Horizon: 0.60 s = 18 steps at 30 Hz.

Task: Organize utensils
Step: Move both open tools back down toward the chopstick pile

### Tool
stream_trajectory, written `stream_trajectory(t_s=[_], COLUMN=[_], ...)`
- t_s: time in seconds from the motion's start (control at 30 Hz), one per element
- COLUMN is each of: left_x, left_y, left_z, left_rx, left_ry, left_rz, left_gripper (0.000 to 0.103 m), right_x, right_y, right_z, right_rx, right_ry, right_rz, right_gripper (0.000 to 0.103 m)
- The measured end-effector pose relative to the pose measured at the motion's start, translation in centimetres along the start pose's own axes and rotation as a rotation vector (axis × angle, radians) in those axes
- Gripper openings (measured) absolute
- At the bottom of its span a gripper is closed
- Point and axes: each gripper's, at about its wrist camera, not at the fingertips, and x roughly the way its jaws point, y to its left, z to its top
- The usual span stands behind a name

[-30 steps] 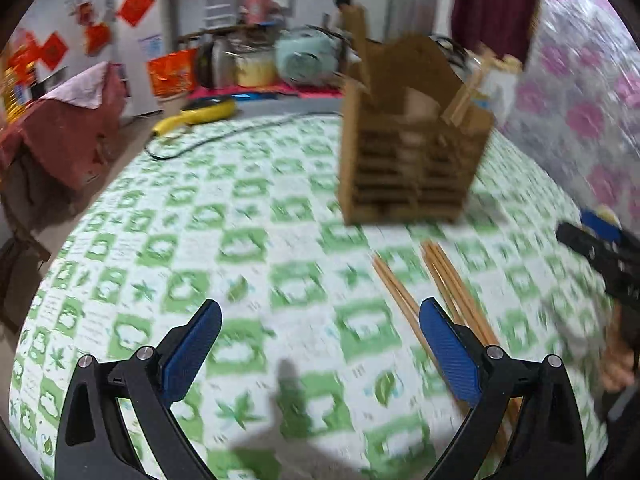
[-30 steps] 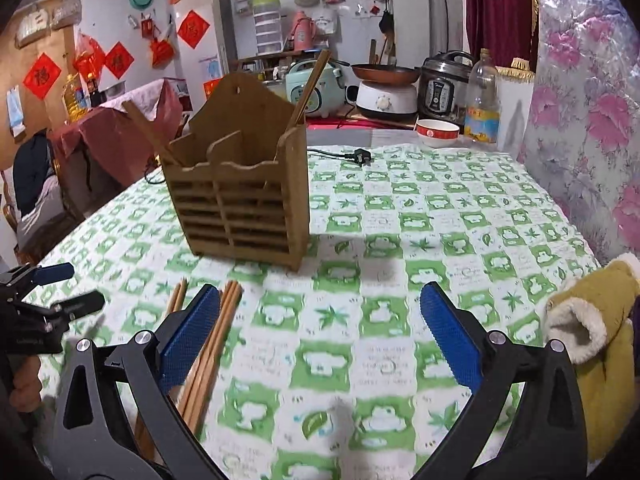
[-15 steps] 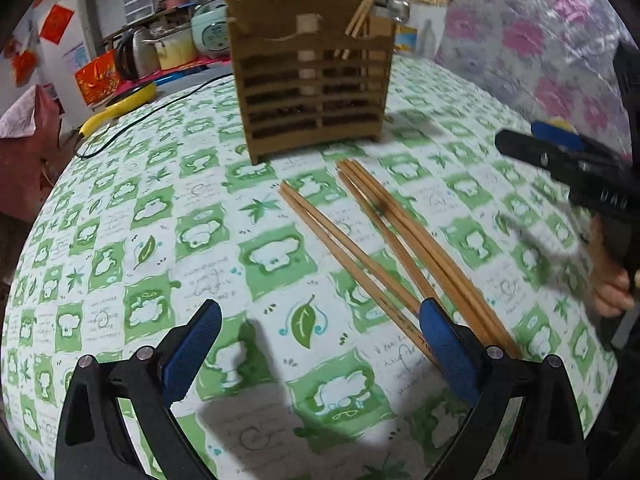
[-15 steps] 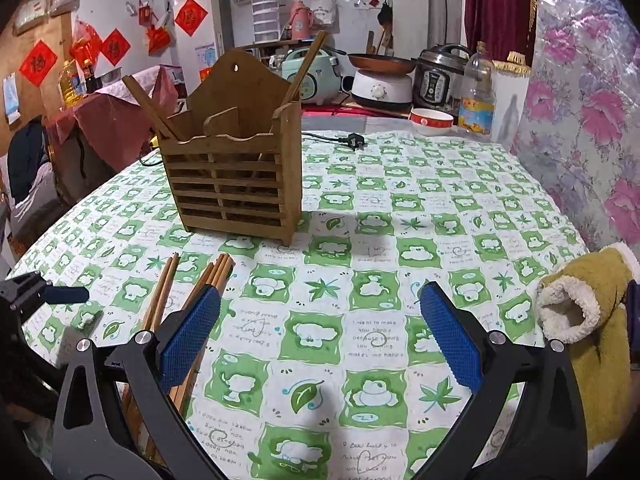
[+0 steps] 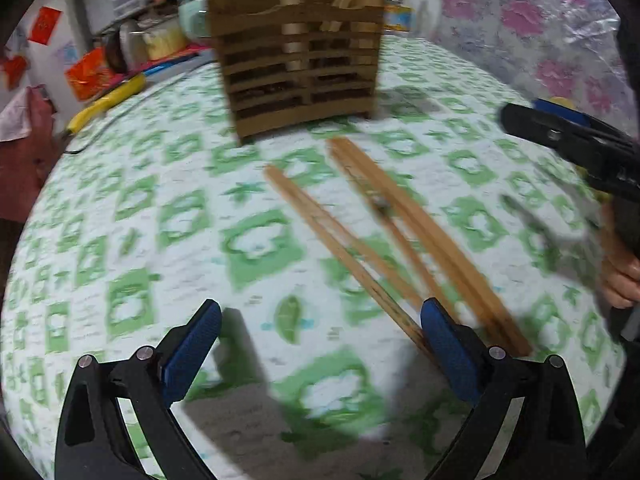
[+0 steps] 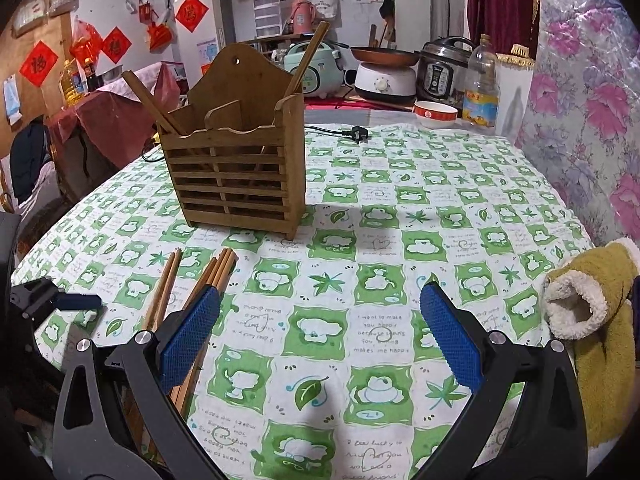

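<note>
A slatted wooden utensil holder stands upright on a table covered with a green-and-white checked cloth printed with little animals and leaves. The holder is a brown box with horizontal slats across its front, a taller arched back board pierced by a hanging hole, and an inner divider making two compartments; one chopstick leans out of its left side and another out of its right. On the cloth just in front of the holder lie loose wooden chopsticks, plain light-brown sticks in two groups: a pair lying close together, and just beside it a tighter bundle of several, all pointing roughly toward the holder. In the left wrist view, which is motion-blurred, the left gripper hangs above the cloth with its blue-padded jaws spread wide and nothing between them, its right pad over the near ends of the chopsticks. The right gripper is likewise spread wide and empty, its left pad overlapping the bundle in view. A yellow fleece-lined sleeve shows at the right edge of the right wrist view.
</note>
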Motion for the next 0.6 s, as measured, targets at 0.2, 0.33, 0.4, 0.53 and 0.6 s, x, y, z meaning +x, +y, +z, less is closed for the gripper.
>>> stream_trajectory(t_s=[0.2, 0.33, 0.4, 0.53, 0.6], left_x=[-0.9, -1.2, -1.0, -0.9, -0.7], left_y=[3.3, 2.5, 1.3, 0.8, 1.3], left_z=[-0.9, -0.9, -0.9, -1.1, -1.0], left_rx=[-0.122, -0.088, -0.036, -0.007, -0.035], left_ry=[-0.017, -0.026, -0.016, -0.012, 0.002], left_rz=[0.051, 0.026, 0.069, 0.095, 0.067], left_gripper=[0.098, 0.098, 0.098, 0.098, 0.099], right_x=[0.0, 0.1, 0.1, -0.3, -0.8], right_y=[0.0, 0.5, 0.8, 1.6, 2.3], right_z=[-0.1, -0.3, -0.6, -1.9, -2.8], right_rx=[0.002, -0.023, -0.036, -0.081, -0.121], right_ry=[0.003, 0.009, 0.023, 0.062, 0.085], right_rz=[0.017, 0.022, 0.036, 0.077, 0.126], right_gripper=[0.097, 0.097, 0.097, 0.097, 0.097])
